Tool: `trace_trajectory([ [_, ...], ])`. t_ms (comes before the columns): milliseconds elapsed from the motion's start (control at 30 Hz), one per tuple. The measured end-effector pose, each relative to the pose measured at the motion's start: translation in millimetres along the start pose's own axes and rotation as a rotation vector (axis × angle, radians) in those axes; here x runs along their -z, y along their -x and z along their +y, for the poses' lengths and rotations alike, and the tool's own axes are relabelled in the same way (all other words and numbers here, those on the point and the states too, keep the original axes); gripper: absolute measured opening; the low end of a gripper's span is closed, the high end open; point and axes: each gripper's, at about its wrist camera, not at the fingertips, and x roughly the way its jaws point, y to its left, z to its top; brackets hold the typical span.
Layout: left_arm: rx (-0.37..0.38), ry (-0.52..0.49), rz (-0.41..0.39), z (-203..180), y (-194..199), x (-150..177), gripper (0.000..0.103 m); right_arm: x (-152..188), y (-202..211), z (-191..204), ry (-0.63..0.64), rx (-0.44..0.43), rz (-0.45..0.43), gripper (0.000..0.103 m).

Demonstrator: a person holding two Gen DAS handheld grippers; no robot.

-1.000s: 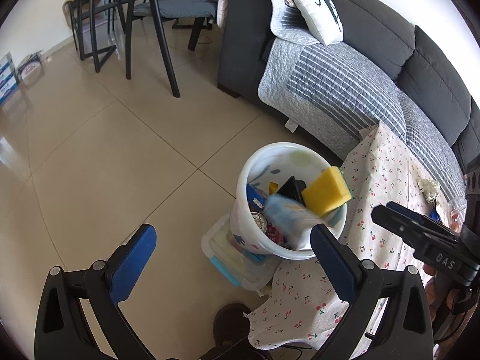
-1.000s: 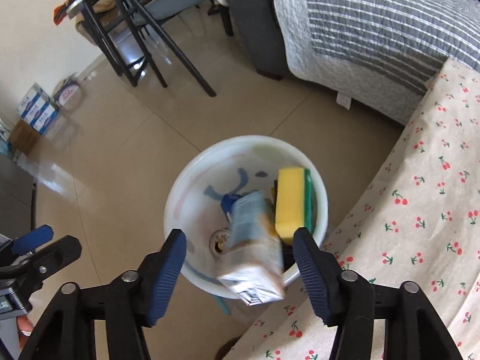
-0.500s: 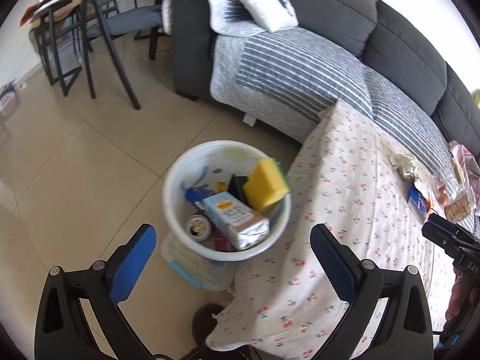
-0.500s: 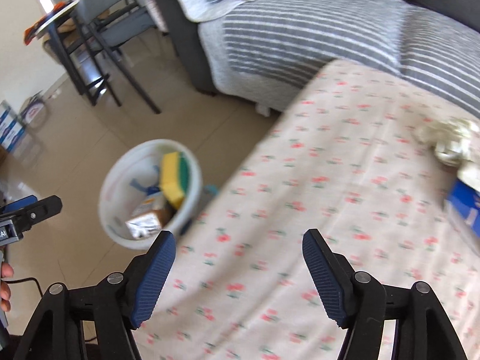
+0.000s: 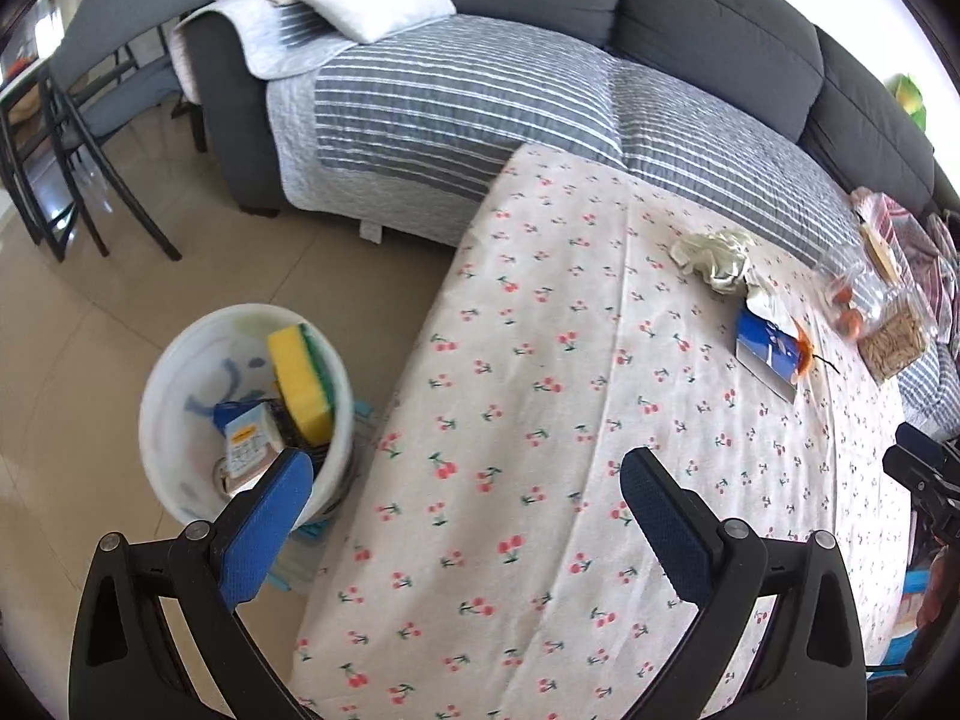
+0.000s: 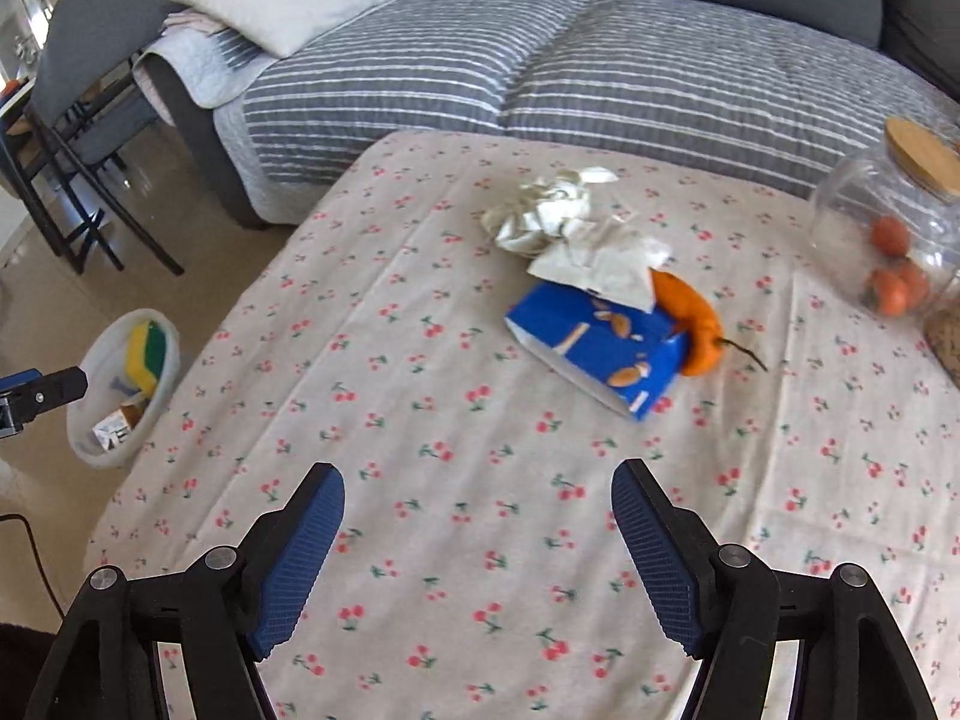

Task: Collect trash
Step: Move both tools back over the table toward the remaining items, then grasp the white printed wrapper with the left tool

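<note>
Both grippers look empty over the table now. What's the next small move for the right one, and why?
Probably ease the right gripper forward toward the blue packet: its jaws are opening with nothing between them, and the packet lies nearest ahead on the tablecloth.

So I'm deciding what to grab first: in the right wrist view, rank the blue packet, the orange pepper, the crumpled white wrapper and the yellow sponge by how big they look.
1. blue packet
2. crumpled white wrapper
3. orange pepper
4. yellow sponge

The sponge sits farther off, in the white bucket, so its rank is unsure.
</note>
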Motion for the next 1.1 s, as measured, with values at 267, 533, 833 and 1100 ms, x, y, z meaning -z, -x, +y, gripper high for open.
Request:
trace_trajectory([
  [267, -0.003, -0.154, 0.027, -87, -34, -10, 0.103, 15, 5, -65, -0.07, 0.05, -0.016, 0.078],
  [533, 0.05, -0.177, 0.024, -148, -64, -42, 0.103, 15, 3, -120, -0.163, 0.085, 0.011, 0.078],
  [833, 0.118, -0.112, 0.019, -187, -111, -104, 0.091, 11, -2, -153, -0.208, 0.128, 0.032, 0.078],
  [1100, 0.2, 0.028, 0.061, -188, -171, -131, 0.073, 8, -15, -169, -0.22, 0.137, 0.057, 0.078],
])
